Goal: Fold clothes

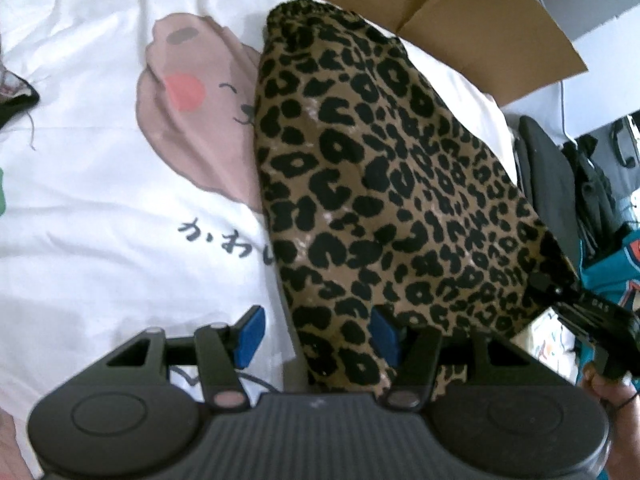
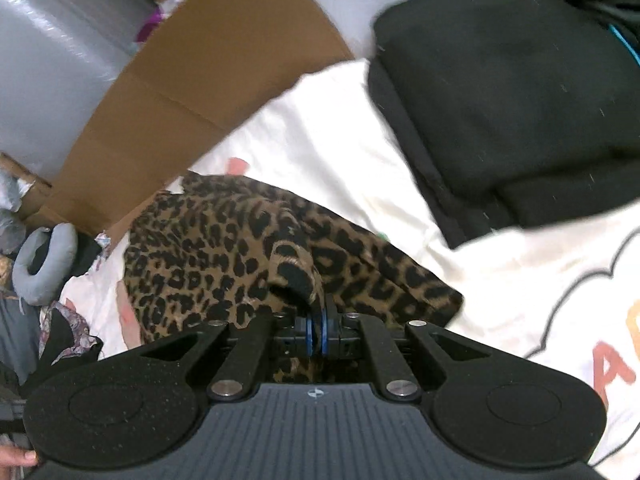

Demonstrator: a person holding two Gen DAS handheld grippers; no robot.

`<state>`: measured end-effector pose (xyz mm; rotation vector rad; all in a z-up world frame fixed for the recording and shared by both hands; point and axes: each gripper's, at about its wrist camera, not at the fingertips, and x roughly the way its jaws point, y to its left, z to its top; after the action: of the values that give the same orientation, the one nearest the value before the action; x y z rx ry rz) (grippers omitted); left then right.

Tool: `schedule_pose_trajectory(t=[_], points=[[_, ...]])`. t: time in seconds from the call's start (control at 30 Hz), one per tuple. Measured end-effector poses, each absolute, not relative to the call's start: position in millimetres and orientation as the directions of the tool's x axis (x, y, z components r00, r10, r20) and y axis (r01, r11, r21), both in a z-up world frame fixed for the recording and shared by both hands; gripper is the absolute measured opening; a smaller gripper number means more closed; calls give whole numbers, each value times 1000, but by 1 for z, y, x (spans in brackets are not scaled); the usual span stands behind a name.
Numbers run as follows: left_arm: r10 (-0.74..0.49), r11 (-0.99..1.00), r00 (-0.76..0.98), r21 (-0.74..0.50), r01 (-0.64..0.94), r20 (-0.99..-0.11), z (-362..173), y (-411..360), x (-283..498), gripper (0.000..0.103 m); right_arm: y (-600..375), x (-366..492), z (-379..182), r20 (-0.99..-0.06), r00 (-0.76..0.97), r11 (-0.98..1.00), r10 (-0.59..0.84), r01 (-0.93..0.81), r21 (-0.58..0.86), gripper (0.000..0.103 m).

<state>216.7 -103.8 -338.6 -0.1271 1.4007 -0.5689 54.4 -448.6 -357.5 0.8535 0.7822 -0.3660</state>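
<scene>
the leopard-print garment lies on the white printed bedsheet, running from 12 to 5 o'clock, its corner pinched in the closed right hand-held gripper; carry that corner across low and even while the open left hand-held gripper straddles the near edge.

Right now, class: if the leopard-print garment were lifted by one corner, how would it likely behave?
The leopard-print garment would probably drape and sag: it already bunches into a soft fold where the right tongs pinch it. It looks light, lying flat on the white bedsheet. It seems unlikely to roll.
</scene>
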Motion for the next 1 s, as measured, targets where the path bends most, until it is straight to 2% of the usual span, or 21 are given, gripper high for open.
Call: schedule_pose_trajectory(t=[0.13,0.23,0.3,0.37,0.4,0.43,0.53,1.0], points=[[-447,854,37,-414,315,-894,-339,-108,211,61,-458,47,-362,-756,655,592,-3,611,527,8],[-446,851,16,-418,318,-895,-341,-112,207,61,-465,44,-364,-762,648,573,-20,631,522,24],[-449,844,-3,-425,328,-893,-343,-115,204,61,-468,45,-367,-760,650,567,-21,634,526,27],[-451,834,-22,-430,346,-892,-344,-118,200,60,-470,48,-369,-760,650,562,-15,634,531,24],[-447,828,-31,-427,364,-894,-345,-121,198,60,-470,50,-371,-761,648,560,-8,634,534,19],[-443,822,-40,-424,380,-896,-346,-124,195,60,-469,51,-371,-764,646,566,-1,630,532,0],[-429,808,-68,-417,417,-901,-348,-129,189,57,-465,53,-368,-774,633,601,-1,619,506,0],[-404,801,-126,-417,429,-906,-362,-127,193,55,-470,32,-362,-804,594,574,-15,664,479,0]])
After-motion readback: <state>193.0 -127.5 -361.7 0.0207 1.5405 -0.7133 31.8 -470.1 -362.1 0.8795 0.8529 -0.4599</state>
